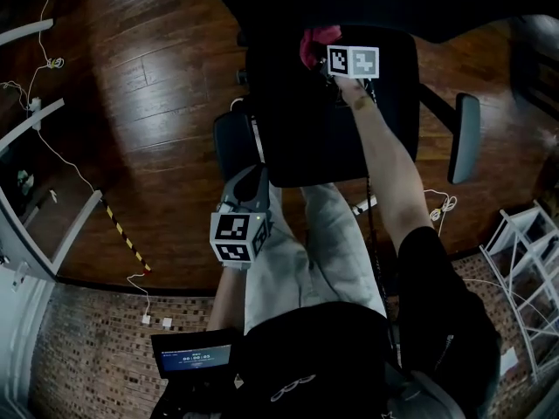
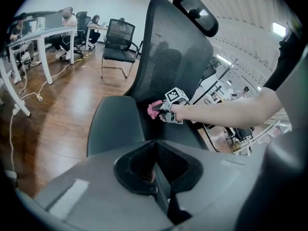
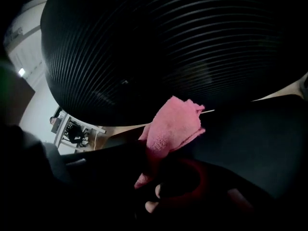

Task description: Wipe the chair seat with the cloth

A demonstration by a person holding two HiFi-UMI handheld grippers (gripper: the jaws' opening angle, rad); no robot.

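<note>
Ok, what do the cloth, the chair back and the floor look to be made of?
The cloth looks like pink terry or microfibre: a fuzzy, nubbly, matte surface. The chair back seems to be dark mesh fabric, with fine ribbed lines across it. The floor looks like dark wood planks or a wood-look laminate, glossy, with light reflecting off the boards.

Right tongs (image 1: 325, 66) clamped, arm outstretched, left tongs (image 1: 251, 182) closed near lap
</note>
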